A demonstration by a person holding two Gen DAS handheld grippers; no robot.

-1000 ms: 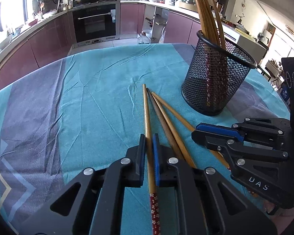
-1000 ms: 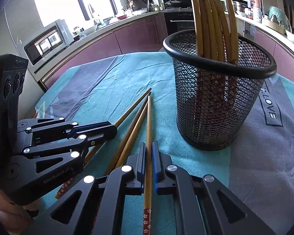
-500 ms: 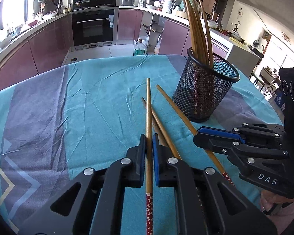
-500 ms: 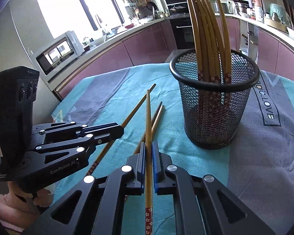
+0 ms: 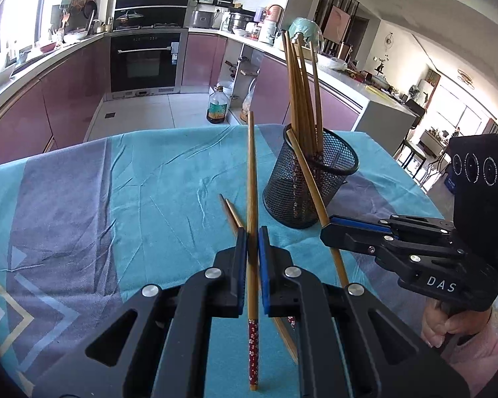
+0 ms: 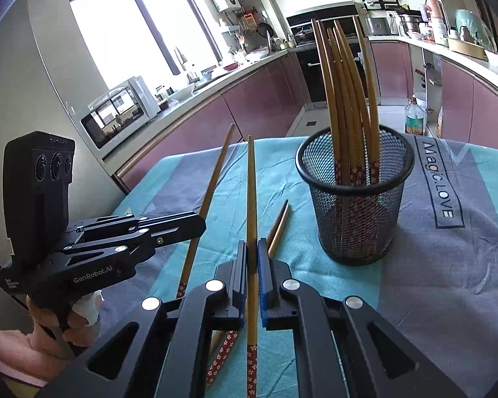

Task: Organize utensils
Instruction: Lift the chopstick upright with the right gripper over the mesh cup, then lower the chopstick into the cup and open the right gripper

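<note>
My left gripper is shut on a wooden chopstick with a red flowered end, held above the table and pointing away. My right gripper is shut on another chopstick, also lifted. In the left wrist view the right gripper holds its chopstick slanted in front of the black mesh cup. The mesh cup holds several upright chopsticks. Two chopsticks lie on the cloth; they also show in the right wrist view. The left gripper is at the left there.
The table has a teal and grey cloth with wrinkles. Its far edge faces the kitchen floor, where an oil bottle stands. Purple cabinets and an oven are behind.
Both grippers have lifted their chopsticks off the cloth and drawn up and back from the cup. Two chopsticks stay lying on the table.
</note>
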